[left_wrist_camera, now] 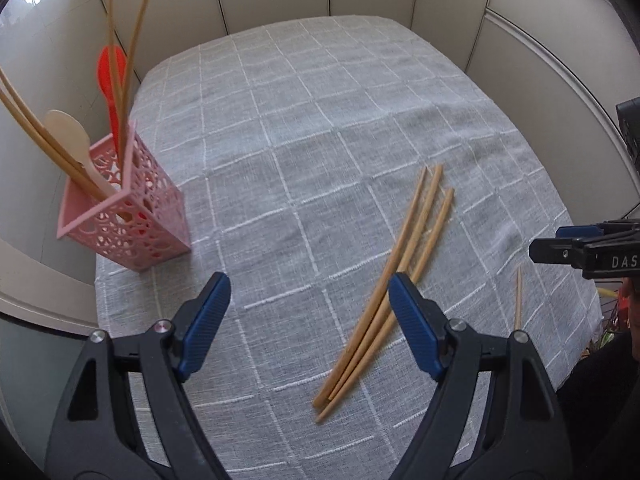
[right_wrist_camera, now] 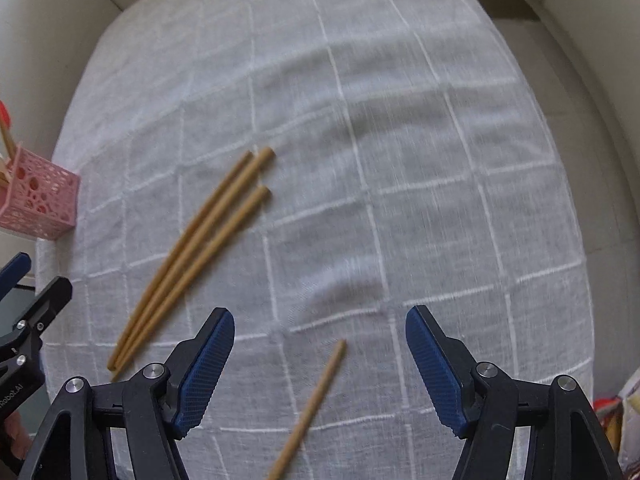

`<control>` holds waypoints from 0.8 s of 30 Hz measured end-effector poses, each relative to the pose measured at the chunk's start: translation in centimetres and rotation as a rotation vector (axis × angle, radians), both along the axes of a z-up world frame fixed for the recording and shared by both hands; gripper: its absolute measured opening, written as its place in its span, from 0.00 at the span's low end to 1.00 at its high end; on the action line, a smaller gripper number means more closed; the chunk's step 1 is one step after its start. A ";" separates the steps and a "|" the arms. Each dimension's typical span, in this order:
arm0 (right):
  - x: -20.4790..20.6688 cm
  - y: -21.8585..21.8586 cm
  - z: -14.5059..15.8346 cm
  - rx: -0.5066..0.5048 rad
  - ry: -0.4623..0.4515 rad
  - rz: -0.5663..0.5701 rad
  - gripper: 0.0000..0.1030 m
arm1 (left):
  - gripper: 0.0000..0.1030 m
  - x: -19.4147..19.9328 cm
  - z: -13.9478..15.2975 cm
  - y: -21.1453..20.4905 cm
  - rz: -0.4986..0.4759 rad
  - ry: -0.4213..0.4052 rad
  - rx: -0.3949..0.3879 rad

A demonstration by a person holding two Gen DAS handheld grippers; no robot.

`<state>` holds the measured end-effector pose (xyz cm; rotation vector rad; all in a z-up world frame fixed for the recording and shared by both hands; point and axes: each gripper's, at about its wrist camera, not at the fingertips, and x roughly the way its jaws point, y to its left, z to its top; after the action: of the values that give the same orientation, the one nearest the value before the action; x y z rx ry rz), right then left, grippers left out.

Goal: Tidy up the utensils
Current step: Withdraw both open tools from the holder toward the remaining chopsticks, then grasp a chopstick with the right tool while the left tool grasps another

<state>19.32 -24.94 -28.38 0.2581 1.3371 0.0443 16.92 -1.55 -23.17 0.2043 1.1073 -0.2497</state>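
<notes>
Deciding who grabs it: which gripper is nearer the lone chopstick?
Right. The right gripper hovers open directly above the lone chopstick; the left gripper sits open beside the three-chopstick bundle, farther left.

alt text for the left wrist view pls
The open left hand-held gripper hovers over a grey checked tablecloth, near three loose wooden chopsticks lying side by side. At left, a pink perforated plastic utensil holder holds chopsticks, a red spoon and a cream spoon.
</notes>
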 end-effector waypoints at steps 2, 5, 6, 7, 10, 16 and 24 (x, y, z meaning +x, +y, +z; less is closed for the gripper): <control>-0.3 0.0 -1.0 0.000 0.038 0.002 0.69 | 0.79 -0.1 -0.7 -0.3 -0.002 0.025 0.004; -0.5 0.4 -2.5 0.031 0.085 0.014 0.63 | 0.79 -0.2 -1.4 -0.5 -0.001 0.054 0.009; -0.6 0.7 -2.9 0.025 0.096 0.021 0.60 | 0.79 -0.2 -1.6 -0.6 -0.003 0.059 0.010; -0.6 1.0 -3.3 0.015 0.107 0.028 0.58 | 0.79 -0.3 -1.7 -0.7 -0.004 0.061 0.011; -0.7 2.1 -3.4 -0.044 0.087 0.046 0.55 | 0.79 -0.5 -2.0 -1.0 -0.009 0.066 0.008; -1.6 5.9 -3.0 -0.242 0.005 0.177 0.22 | 0.79 0.0 -2.3 -1.2 0.001 0.079 -0.006; -1.4 4.7 -1.9 -0.173 -0.062 0.172 0.05 | 0.70 1.8 -3.0 -2.6 -0.001 0.105 -0.076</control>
<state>17.94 -20.26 -30.25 -0.0052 1.2904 0.0801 18.74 -4.18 -26.16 0.1251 1.1992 -0.3052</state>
